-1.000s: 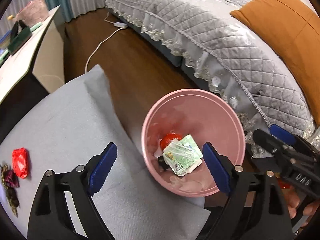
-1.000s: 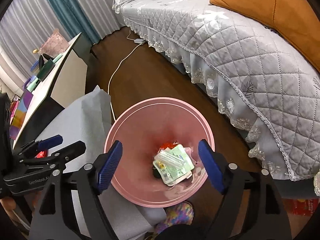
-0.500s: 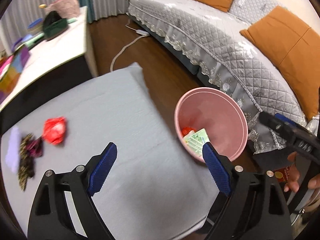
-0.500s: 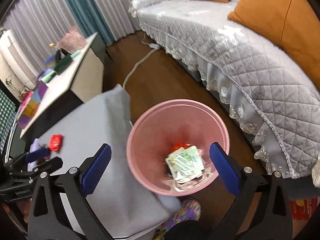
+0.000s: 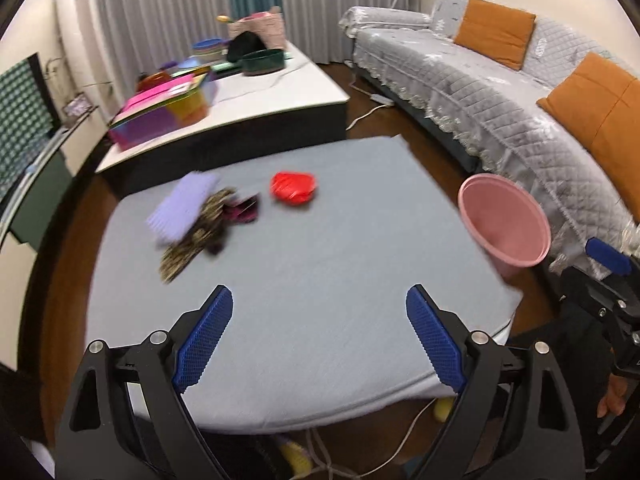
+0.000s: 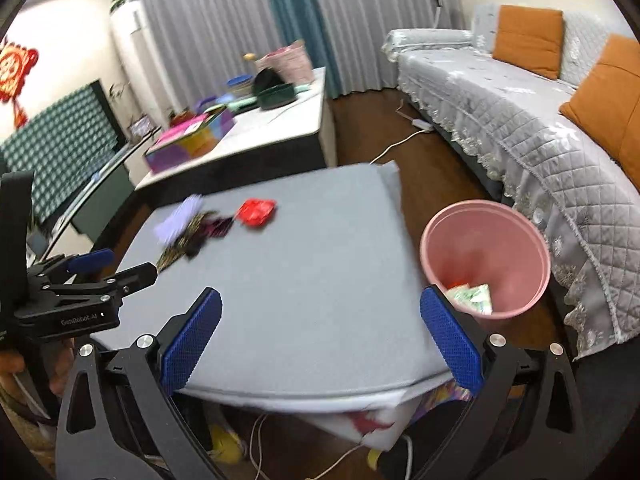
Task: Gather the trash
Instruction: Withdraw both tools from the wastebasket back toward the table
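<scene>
While both claws, left (image 5: 319, 336) & right (image 6: 320, 338), gape wide w/ nothing held, grey padded worktop (image 5: 328, 248) carries 1 red crumpled wrapper (image 5: 293, 187), approx 3 blurred scraps (image 5: 200, 216); 1 round pink plastic bin (image 6: 486, 258); left claw reads "GenRobot AI".

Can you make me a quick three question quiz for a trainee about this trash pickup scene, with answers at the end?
1. True or false: the left tool is holding a piece of trash.
2. Which item lies nearest the pink bin? A) purple wrapper B) red wrapper C) dark patterned wrappers
3. Fill in: the wrappers lie on the grey ____.

Key: 1 false, both the left and right tool are open and empty; 2 B; 3 cushion.
</scene>
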Demonstrator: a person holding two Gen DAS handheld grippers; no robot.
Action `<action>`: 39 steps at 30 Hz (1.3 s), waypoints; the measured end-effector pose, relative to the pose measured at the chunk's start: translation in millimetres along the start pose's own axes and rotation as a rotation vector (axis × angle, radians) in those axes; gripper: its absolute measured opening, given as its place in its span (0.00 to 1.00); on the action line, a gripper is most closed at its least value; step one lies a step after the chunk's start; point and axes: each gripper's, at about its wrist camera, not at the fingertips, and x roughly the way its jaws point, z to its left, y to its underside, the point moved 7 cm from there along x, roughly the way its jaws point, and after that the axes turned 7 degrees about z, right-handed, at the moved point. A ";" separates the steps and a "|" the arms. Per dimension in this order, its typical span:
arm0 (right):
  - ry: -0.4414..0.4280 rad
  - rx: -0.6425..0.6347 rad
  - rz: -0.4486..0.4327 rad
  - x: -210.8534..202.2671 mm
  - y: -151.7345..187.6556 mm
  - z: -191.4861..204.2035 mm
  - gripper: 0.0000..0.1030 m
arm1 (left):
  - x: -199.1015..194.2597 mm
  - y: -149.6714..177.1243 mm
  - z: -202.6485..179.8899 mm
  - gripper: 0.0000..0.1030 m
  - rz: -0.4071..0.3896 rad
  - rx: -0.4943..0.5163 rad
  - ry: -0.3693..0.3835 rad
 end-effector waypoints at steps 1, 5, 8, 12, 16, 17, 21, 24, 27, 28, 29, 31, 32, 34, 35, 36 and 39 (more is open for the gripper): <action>-0.004 -0.009 0.009 -0.2 7.4 7.2 0.95 | -2.4 11.4 4.7 0.83 0.001 -0.005 -0.010; -0.027 -0.038 0.055 -0.1 33.6 30.2 0.95 | -5.5 49.4 13.4 0.83 0.019 -0.035 -0.011; -0.043 -0.054 0.098 3.4 49.3 43.1 0.95 | -4.0 68.2 11.8 0.83 0.050 -0.048 0.020; -0.047 -0.081 0.119 3.8 59.1 54.4 0.95 | -7.4 81.3 18.7 0.83 0.050 -0.063 0.018; -0.050 -0.101 0.116 -1.3 61.3 63.5 0.95 | -14.6 83.0 26.1 0.83 0.028 -0.085 0.019; -0.050 -0.107 0.111 -3.0 61.3 65.4 0.95 | -15.7 83.0 26.4 0.83 0.025 -0.086 0.018; -0.048 -0.128 0.096 -7.5 58.3 70.2 0.95 | -18.4 83.6 27.3 0.83 0.016 -0.090 0.020; -0.046 -0.132 0.096 -7.9 57.3 71.4 0.95 | -18.3 82.4 30.7 0.83 0.017 -0.102 0.021; -0.042 -0.133 0.083 -9.7 53.5 71.8 0.95 | -16.6 80.1 41.7 0.83 0.025 -0.138 0.019; -0.044 -0.131 0.080 -10.0 51.1 70.9 0.95 | -16.8 79.3 46.0 0.83 0.026 -0.150 0.015; -0.045 -0.129 0.079 -9.5 48.4 69.5 0.95 | -17.2 77.9 52.2 0.83 0.024 -0.165 0.005; -0.044 -0.129 0.076 -7.8 42.6 69.4 0.95 | -19.2 76.5 65.6 0.83 0.014 -0.193 -0.021; -0.046 -0.129 0.077 -6.2 40.3 69.1 0.95 | -19.7 76.0 72.6 0.83 0.009 -0.208 -0.031; -0.050 -0.128 0.081 -1.9 33.4 69.3 0.95 | -19.3 74.8 87.2 0.83 0.008 -0.242 -0.052; -0.053 -0.125 0.083 1.6 28.9 69.2 0.95 | -17.8 74.3 94.2 0.83 0.010 -0.258 -0.060; -0.054 -0.124 0.085 3.8 26.3 69.4 0.95 | -16.0 74.0 100.6 0.83 0.014 -0.270 -0.066; -0.052 -0.118 0.092 15.6 12.7 68.6 0.95 | -7.5 70.3 121.3 0.83 0.030 -0.300 -0.094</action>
